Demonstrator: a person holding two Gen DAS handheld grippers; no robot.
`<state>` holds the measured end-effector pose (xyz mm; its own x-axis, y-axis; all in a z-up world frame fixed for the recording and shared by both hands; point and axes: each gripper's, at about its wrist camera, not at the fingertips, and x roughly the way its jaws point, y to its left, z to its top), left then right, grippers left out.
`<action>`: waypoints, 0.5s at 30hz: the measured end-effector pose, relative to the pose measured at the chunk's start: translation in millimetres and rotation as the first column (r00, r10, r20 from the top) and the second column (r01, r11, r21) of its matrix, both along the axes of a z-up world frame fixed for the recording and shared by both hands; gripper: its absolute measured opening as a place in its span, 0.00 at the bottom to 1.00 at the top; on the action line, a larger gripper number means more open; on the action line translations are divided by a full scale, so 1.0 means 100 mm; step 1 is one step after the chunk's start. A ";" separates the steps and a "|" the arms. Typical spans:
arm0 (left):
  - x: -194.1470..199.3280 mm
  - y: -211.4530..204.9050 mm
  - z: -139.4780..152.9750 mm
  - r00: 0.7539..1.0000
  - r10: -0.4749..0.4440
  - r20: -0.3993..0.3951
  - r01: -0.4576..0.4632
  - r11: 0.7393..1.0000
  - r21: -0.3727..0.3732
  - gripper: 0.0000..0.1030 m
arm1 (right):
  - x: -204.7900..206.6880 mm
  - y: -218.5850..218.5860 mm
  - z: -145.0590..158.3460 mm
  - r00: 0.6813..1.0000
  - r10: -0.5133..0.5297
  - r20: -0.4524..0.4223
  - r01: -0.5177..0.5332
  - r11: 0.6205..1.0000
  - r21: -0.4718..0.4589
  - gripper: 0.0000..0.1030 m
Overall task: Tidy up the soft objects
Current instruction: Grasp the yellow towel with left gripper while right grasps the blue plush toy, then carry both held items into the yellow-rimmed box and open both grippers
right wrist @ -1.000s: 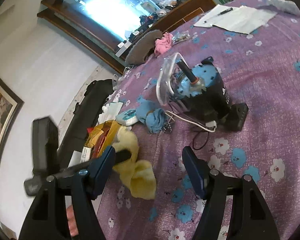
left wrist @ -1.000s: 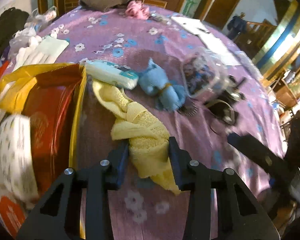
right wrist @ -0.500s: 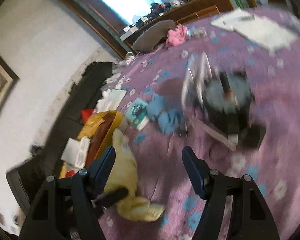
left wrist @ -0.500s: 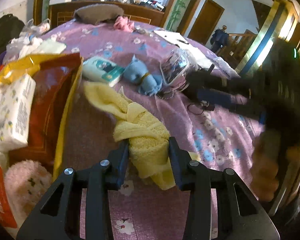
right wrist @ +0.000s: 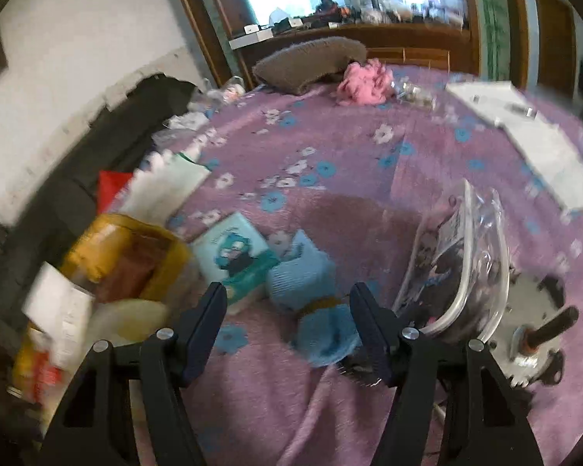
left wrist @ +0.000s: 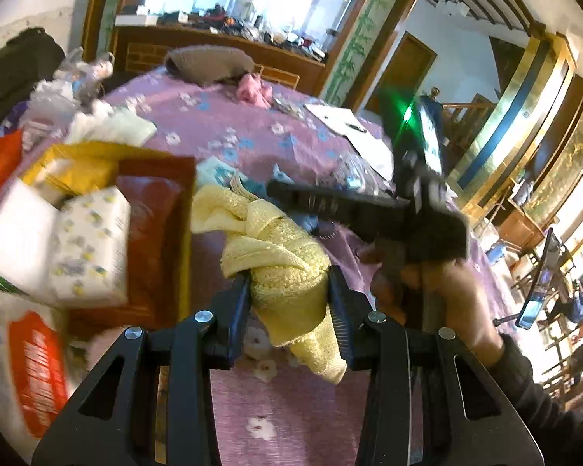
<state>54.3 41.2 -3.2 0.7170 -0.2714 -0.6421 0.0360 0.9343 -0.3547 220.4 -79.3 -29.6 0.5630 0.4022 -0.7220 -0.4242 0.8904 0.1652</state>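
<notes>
Left wrist view: the left claw (left wrist: pixel 289 291) is clamped on the yellow towel (left wrist: pixel 280 268), lifted above the purple bedspread (left wrist: pixel 291 419). To its left, the yellow bag (left wrist: pixel 151 233) already holds tissue packs (left wrist: pixel 93 248).

Right wrist view: the right claw (right wrist: pixel 287 322), jaws apart and just closing, brackets the blue sock (right wrist: pixel 315 303) without pressing it. The sock, a tissue pack (right wrist: pixel 233 252) and a pink cloth (right wrist: pixel 365 81) remain outside.

You had 1 yellow towel (left wrist: pixel 287 272), 1 blue cloth (right wrist: pixel 315 299), 1 pink fluffy thing (right wrist: pixel 365 81), 1 tissue pack (right wrist: pixel 233 252) and 2 grippers.
</notes>
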 end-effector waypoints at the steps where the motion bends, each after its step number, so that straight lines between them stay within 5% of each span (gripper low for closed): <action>1: 0.00 0.03 0.01 1.000 0.004 -0.002 -0.004 1.000 0.000 0.36 | 0.00 0.02 -0.03 1.000 -0.002 -0.006 0.002 1.000 -0.016 0.57; 7: 0.00 0.14 0.00 1.000 0.024 -0.019 -0.024 0.999 -0.028 0.36 | -0.02 0.06 -0.13 0.998 -0.051 0.048 0.058 0.988 -0.142 0.28; 15: -0.12 0.19 0.08 1.000 0.026 -0.002 -0.026 0.999 -0.039 0.36 | -0.25 -0.20 0.10 0.996 -0.080 0.028 0.080 0.997 0.001 0.22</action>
<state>42.3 59.9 5.1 0.7235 -0.2775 -0.6321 0.0116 0.9204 -0.3908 195.0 -99.0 -19.6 0.6137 0.3550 -0.7052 -0.3559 0.9217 0.1543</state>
